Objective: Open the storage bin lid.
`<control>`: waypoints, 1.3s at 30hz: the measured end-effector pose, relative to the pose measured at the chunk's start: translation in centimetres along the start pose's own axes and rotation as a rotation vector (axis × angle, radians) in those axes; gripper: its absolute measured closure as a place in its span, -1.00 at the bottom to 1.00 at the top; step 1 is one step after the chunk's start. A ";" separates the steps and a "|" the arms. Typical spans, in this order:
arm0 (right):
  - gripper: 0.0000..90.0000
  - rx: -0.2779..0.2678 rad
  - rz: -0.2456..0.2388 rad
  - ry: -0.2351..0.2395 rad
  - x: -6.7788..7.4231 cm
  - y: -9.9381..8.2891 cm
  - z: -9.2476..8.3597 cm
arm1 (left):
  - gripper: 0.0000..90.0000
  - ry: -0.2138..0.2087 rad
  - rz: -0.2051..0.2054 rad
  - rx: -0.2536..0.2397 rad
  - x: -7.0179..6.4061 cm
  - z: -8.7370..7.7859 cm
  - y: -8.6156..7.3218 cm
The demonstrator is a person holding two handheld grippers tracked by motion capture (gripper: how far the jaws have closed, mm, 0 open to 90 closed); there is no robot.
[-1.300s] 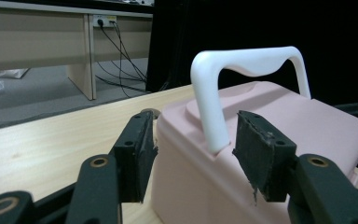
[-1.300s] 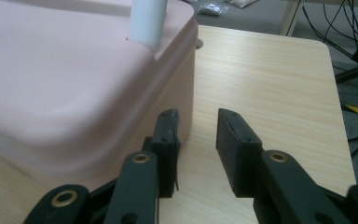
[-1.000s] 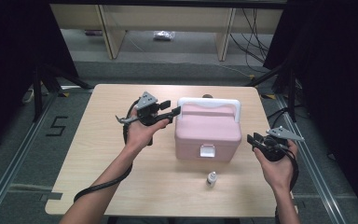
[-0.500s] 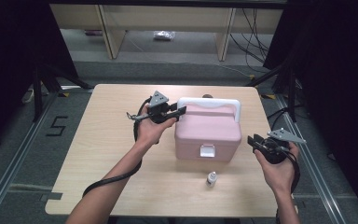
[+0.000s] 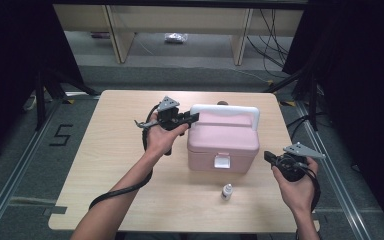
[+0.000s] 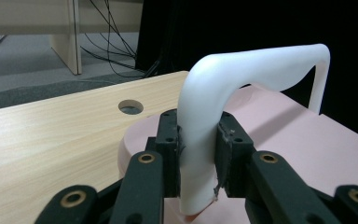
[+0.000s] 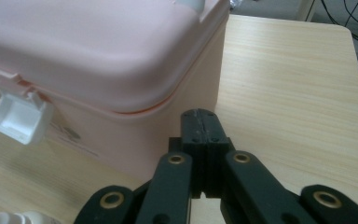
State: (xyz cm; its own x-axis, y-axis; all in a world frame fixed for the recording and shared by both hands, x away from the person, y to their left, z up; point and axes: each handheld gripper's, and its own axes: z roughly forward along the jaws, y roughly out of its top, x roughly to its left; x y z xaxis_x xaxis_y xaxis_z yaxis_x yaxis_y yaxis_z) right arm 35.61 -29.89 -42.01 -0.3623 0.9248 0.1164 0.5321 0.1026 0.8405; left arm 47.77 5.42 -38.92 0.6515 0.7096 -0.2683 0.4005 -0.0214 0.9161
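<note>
The left gripper is pinching the pink box's white handle, its jaws having just been closing; the right gripper, lower right, is holding its jaws pressed together on nothing.

the high view looked forward and down from above the person's side of the table, far enough back to take in its whole top. the left gripper view sat close behind the left gripper, facing along its jaws at the white handle. the right gripper view rode close behind the right gripper, facing the pink box just ahead. all three shared that box.
</note>
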 end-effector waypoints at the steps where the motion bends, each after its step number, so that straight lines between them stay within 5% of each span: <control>1: 1.00 0.010 -0.001 -0.004 0.1 0.0 -0.1 | 0.63 0.001 -0.009 0.000 0.0 0.0 0.2; 4: 1.00 -0.014 -0.042 0.010 0.2 0.2 -0.4 | 0.63 0.005 -0.040 0.001 0.0 0.1 0.6; 6: 1.00 -0.009 -0.001 0.017 0.8 0.4 -0.7 | 0.63 0.006 -0.058 0.004 0.0 0.1 0.8; 9: 1.00 -0.033 -0.041 0.037 0.9 0.6 -0.7 | 0.63 0.010 -0.072 0.011 0.0 0.2 1.0; 12: 1.00 -0.039 -0.017 0.053 1.3 0.8 -0.5 | 0.63 0.000 -0.089 0.014 0.1 0.2 1.1; 13: 1.00 -0.041 -0.055 0.040 1.2 0.9 -0.5 | 0.63 0.008 -0.092 0.021 0.0 0.2 1.2; 14: 1.00 -0.035 -0.019 0.053 1.5 0.9 -0.5 | 0.63 0.005 -0.095 0.022 0.0 0.2 1.2; 17: 1.00 -0.037 -0.016 0.064 1.8 1.1 -0.3 | 0.63 -0.004 -0.106 0.026 0.1 0.1 1.2; 18: 1.00 -0.055 -0.044 0.061 1.7 1.1 -0.1 | 0.63 -0.017 -0.114 0.021 0.2 0.2 1.2; 23: 1.00 -0.076 -0.048 0.053 1.9 1.2 0.1 | 0.63 -0.031 -0.099 0.019 0.5 0.0 1.2; 25: 1.00 -0.084 -0.032 0.057 2.0 1.2 0.2 | 0.60 -0.041 -0.085 0.004 0.6 -0.1 1.2; 29: 1.00 -0.099 -0.031 0.052 2.0 1.4 0.1 | 0.08 -0.034 0.003 -0.094 0.5 -1.7 1.3; 31: 1.00 -0.101 -0.001 0.051 2.2 1.4 0.1 | 0.01 -0.025 0.036 -0.129 0.4 -3.1 1.4; 32: 1.00 -0.111 -0.040 0.049 2.0 1.5 0.2 | 0.02 -0.020 0.054 -0.147 0.4 -3.9 1.4; 37: 1.00 -0.116 -0.049 0.036 2.0 1.7 0.0 | 0.41 -0.064 0.139 -0.176 -0.5 -7.8 0.5; 38: 1.00 -0.107 0.003 0.053 2.3 1.7 -0.1 | 0.47 -0.081 0.129 -0.177 -0.8 -8.4 0.1; 39: 1.00 -0.109 0.002 0.051 2.3 1.7 -0.1 | 0.53 -0.099 0.134 -0.173 -1.1 -8.8 -0.4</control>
State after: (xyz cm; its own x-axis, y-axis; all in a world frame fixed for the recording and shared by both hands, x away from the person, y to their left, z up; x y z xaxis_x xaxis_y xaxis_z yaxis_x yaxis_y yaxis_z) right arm 35.64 -27.60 -40.25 -0.4014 0.9047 0.1432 0.4480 0.0575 0.8922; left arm 41.24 10.85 -36.37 0.7546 0.6362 -0.1610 0.1953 0.0164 0.9806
